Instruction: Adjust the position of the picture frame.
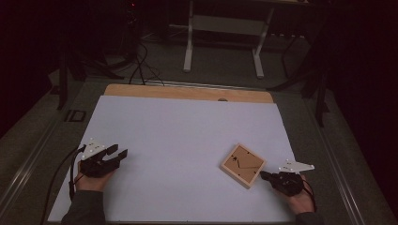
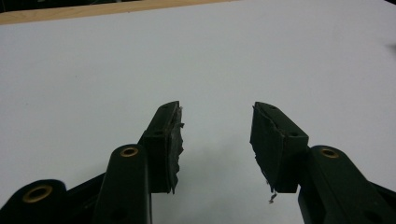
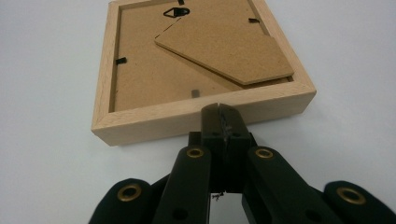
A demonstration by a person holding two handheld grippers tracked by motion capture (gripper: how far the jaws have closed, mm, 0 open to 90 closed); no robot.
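We've got the picture frame [image 1: 243, 165] lying face-down on the tabletop [image 1: 178, 136] — right hand-held gripper [image 3: 219, 111] closed, tips at its near edge, left hand-held gripper [image 2: 215, 140] open and well apart from the frame — nothing's lifted yet.

The picture frame [image 3: 204, 70] was pale wood with a brown fibreboard back; both the left gripper [image 1: 117, 153] and right gripper [image 1: 264, 176] were black, on a table [image 1: 178, 126] that looked pale lilac-white

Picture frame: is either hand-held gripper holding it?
No. The right hand-held gripper is shut at the picture frame's near edge, gripping nothing; the left hand-held gripper is open and empty.
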